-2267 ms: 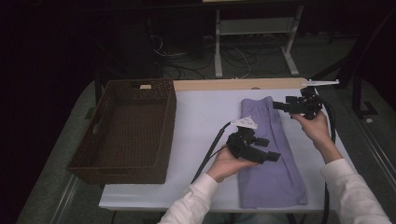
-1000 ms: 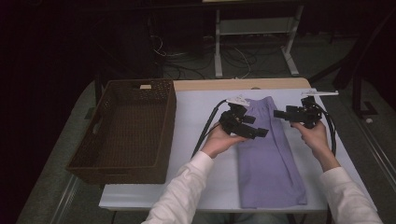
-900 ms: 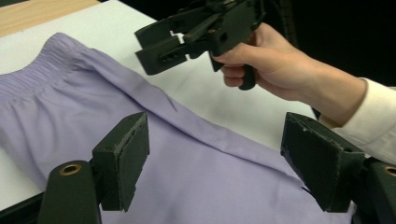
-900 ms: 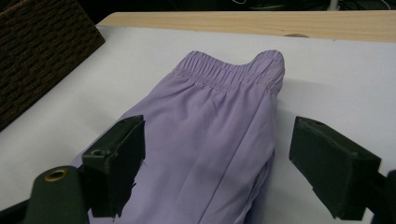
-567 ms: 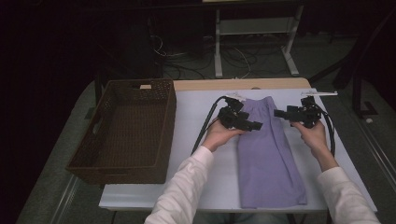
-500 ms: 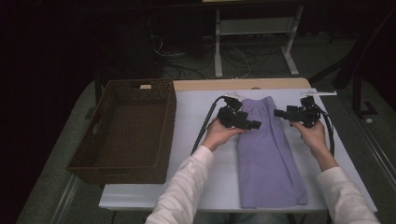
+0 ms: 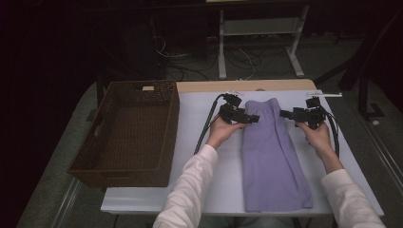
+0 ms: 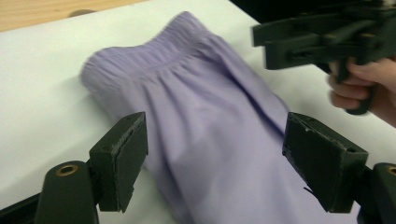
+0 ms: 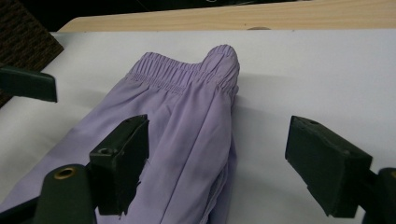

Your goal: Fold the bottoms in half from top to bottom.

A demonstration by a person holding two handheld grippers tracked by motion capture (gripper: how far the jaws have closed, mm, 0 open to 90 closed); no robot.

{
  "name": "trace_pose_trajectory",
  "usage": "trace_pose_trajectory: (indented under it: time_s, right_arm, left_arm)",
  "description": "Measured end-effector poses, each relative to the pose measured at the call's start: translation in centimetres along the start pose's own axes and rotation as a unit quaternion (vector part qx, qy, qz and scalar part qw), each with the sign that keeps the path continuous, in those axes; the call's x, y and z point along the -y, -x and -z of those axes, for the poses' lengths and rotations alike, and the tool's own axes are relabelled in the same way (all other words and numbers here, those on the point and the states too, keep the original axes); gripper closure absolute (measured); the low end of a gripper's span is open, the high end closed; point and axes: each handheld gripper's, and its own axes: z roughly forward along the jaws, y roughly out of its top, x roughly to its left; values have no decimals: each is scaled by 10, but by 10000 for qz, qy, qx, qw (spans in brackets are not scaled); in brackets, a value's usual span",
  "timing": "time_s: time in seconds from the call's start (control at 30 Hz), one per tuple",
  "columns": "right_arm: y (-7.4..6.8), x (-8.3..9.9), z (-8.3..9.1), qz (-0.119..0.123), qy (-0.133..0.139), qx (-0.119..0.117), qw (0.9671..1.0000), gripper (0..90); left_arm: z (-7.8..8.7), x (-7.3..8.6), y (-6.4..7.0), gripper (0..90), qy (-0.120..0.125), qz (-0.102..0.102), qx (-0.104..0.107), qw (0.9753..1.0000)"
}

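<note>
On the table (image 7: 209, 161), right of centre: lilac trousers (image 7: 272, 156) folded lengthwise, waistband (image 9: 187, 70) toward the far edge, basket (image 7: 128, 130) near the left edge. Left gripper (image 7: 251, 118) and right gripper (image 7: 286, 114) flank the waistband, jaws wide, holding nothing. Judged light, limp, thin; will sag. Best pinched at the gathered elastic corners. Versus 2.3 s ago: left gripper moved from mid-cloth up to the waistband; right dropped slightly inward.
</note>
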Motion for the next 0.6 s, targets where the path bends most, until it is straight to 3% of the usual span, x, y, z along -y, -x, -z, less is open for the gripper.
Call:
trace_pose_trajectory:
  time_s: [0.17, 0.33, 0.43, 0.6]
  right_arm:
    - [3, 1, -5, -42, -26, 77, 10000, 234]
    - [7, 1, -7, -114, -36, 264, 9996, 286]
    - [11, 2, -8, -189, -50, 333, 9993, 312]
    - [18, 3, -12, -292, -223, 419, 9984, 346]
  left_arm:
    - [-9, 2, -7, 221, 16, 105, -174, 9998]
    - [-16, 5, -15, 225, 101, 463, -440, 9979]
    - [-19, 8, -19, 227, 149, 664, -454, 9966]
    - [-23, 10, -24, 235, 210, 803, -581, 9949]
